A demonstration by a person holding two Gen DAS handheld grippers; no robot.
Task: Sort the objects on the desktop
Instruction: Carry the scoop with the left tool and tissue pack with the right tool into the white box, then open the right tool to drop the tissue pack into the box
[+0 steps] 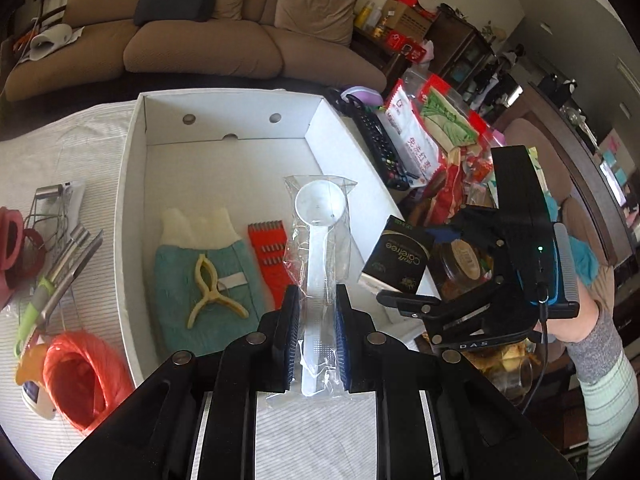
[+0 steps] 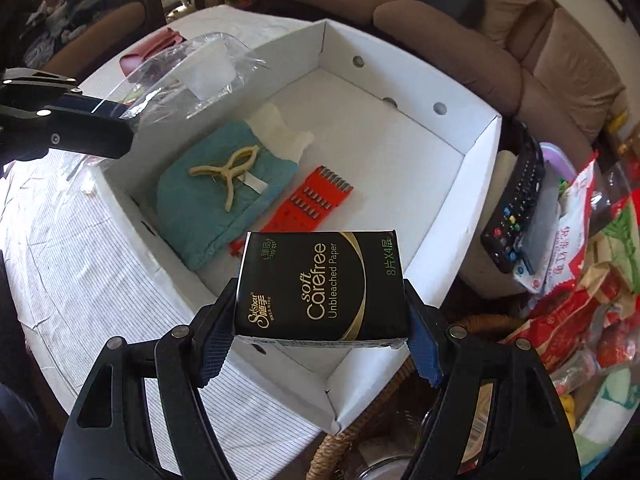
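Observation:
My left gripper (image 1: 317, 312) is shut on the handle of a white plastic scoop in a clear wrapper (image 1: 319, 216), held over the near edge of the white cardboard box (image 1: 132, 184). My right gripper (image 2: 320, 320) is shut on a black tissue pack (image 2: 320, 286), above the box's near corner (image 2: 476, 184); the pack (image 1: 400, 256) also shows at the right of the left wrist view. Inside the box lie a teal cloth (image 1: 208, 280) (image 2: 216, 200), a yellow clothes peg (image 1: 212, 292) (image 2: 228, 172) and a red comb-like piece (image 1: 268, 256) (image 2: 316, 204). The wrapped scoop (image 2: 192, 68) hangs over the box's left edge.
Left of the box on the striped tablecloth lie metal tongs (image 1: 60, 248), a red string ball (image 1: 80, 376) and red rings (image 1: 12, 240). A black remote (image 1: 380, 148) (image 2: 516, 208) and snack packets (image 1: 432, 140) (image 2: 580, 264) crowd the right side. A wicker basket (image 2: 348, 432) sits below.

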